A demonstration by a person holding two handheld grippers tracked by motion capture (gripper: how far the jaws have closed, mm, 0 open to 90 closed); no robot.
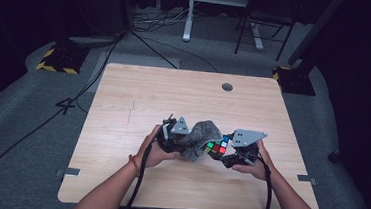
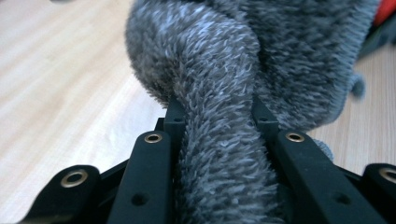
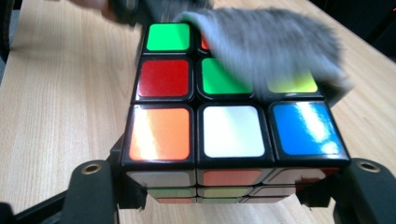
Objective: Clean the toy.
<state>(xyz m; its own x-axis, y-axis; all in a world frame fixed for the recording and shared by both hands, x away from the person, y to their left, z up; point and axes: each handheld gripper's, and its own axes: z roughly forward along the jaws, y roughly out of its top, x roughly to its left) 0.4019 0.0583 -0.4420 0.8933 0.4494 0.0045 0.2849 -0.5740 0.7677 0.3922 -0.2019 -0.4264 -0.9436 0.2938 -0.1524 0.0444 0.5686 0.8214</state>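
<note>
A scrambled Rubik's cube (image 1: 217, 147) (image 3: 224, 116) is held just above the wooden table (image 1: 139, 96), with my right gripper (image 1: 237, 149) (image 3: 224, 186) shut on its two sides. Its top face shows green, red, orange, white and blue squares. A fluffy grey cloth (image 1: 198, 138) (image 2: 219, 93) (image 3: 266, 42) is bunched between the jaws of my left gripper (image 1: 176, 136) (image 2: 219, 154), which is shut on it. The cloth's free end lies over the far part of the cube's top face. Both grippers sit close together near the middle of the table, each in a person's hand.
The table has a round cable hole (image 1: 227, 87) at its far edge. Cables (image 1: 136, 191) trail from the grippers toward the near edge. Beyond the table stand desk legs (image 1: 189, 14) and a yellow-black striped base (image 1: 59, 59) on the grey floor.
</note>
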